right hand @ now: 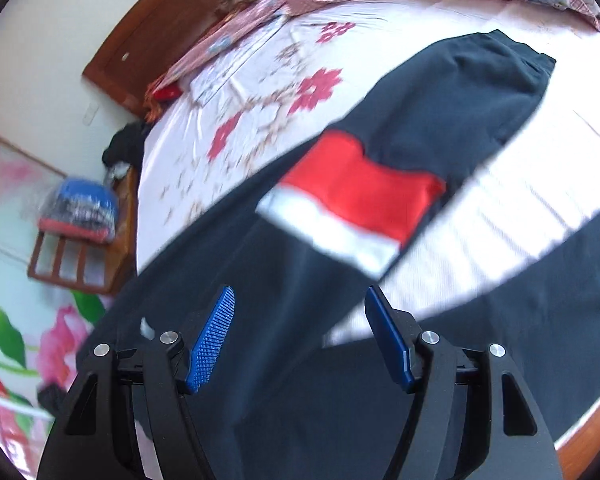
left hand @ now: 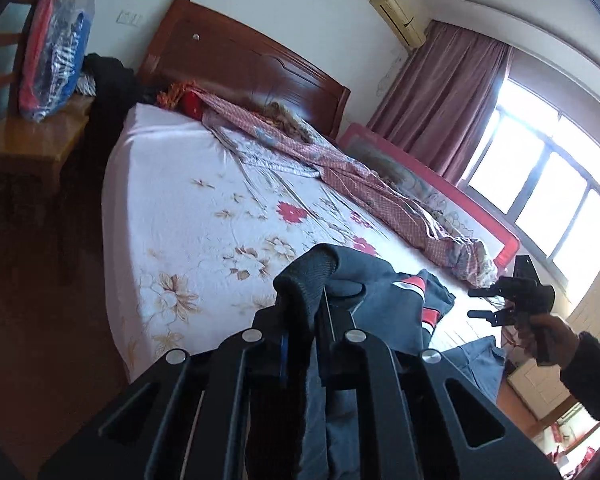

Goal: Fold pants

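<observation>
The pants are dark navy with a red and white band. The bed sheet is pale pink with red and beige flowers. The fingers have blue ribbed pads.

- Daylight enters through the window, which is blown out white with glare.
- Floor beside the bed lies in deep shadow.
- Right wrist view is motion-blurred throughout; the pants smear.
- Both views curve strongly, dark at corners.
</observation>
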Motion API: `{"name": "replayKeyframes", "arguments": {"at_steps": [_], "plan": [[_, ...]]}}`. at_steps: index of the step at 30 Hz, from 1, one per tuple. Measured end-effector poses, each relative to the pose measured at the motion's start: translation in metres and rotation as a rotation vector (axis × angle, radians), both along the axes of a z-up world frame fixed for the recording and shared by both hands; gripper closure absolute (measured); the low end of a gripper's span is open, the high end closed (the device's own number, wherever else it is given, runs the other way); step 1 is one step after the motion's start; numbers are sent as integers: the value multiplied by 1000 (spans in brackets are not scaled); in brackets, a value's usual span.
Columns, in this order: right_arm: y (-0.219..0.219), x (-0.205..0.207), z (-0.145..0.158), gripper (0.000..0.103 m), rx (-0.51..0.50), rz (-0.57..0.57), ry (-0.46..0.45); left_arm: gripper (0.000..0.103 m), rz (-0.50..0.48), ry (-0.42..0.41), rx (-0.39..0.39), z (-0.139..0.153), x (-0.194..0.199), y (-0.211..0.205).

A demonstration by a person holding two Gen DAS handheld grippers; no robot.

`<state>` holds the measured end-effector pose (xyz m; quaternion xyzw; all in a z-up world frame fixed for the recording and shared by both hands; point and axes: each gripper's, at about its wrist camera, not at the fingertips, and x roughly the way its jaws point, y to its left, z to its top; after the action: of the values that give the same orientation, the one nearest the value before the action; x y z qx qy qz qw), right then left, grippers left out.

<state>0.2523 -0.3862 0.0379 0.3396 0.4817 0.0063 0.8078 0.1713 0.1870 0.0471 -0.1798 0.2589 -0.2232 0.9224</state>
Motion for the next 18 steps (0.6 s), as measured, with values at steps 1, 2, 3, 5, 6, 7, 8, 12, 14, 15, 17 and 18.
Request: {"name": "replayKeyframes", "arguments": {"at_steps": [1, 2, 3, 5, 6, 7, 8, 12, 14, 15, 17, 18], "plan": [[-12, 23, -2, 36, 30, -10, 12, 94, 24, -6, 3, 2, -2, -1], [-23, 43, -3, 36, 52, -33, 21, 94, 54, -4, -8, 3, -4, 1], [-35, 63, -6, 36, 69, -71, 40, 94, 80, 5, -20, 2, -6, 2], [-53, 100, -19, 33, 90, -103, 137, 94, 114, 10, -60, -1, -11, 6], [-64, 111, -21, 33, 58, -177, 165, 94, 130, 10, -53, -2, -14, 6], [-70, 121, -23, 32, 31, -202, 191, 94, 137, 8, -50, -2, -17, 4], [-73, 132, -29, 33, 24, -189, 219, 94, 129, 4, -57, -2, -19, 3], [-87, 168, -45, 33, -55, -220, 256, 94, 99, -2, -38, 0, -21, -3], [-88, 182, -57, 33, -119, -221, 268, 94, 88, 4, -33, 2, -22, -4], [-90, 187, -67, 39, -161, -214, 318, 94, 88, 3, -22, 3, -21, -4], [-103, 185, -86, 80, -122, -267, 358, 94, 87, -3, -7, 7, -23, -4], [-109, 179, -89, 86, -90, -296, 334, 94, 90, -6, -2, 9, -23, -5]]}}
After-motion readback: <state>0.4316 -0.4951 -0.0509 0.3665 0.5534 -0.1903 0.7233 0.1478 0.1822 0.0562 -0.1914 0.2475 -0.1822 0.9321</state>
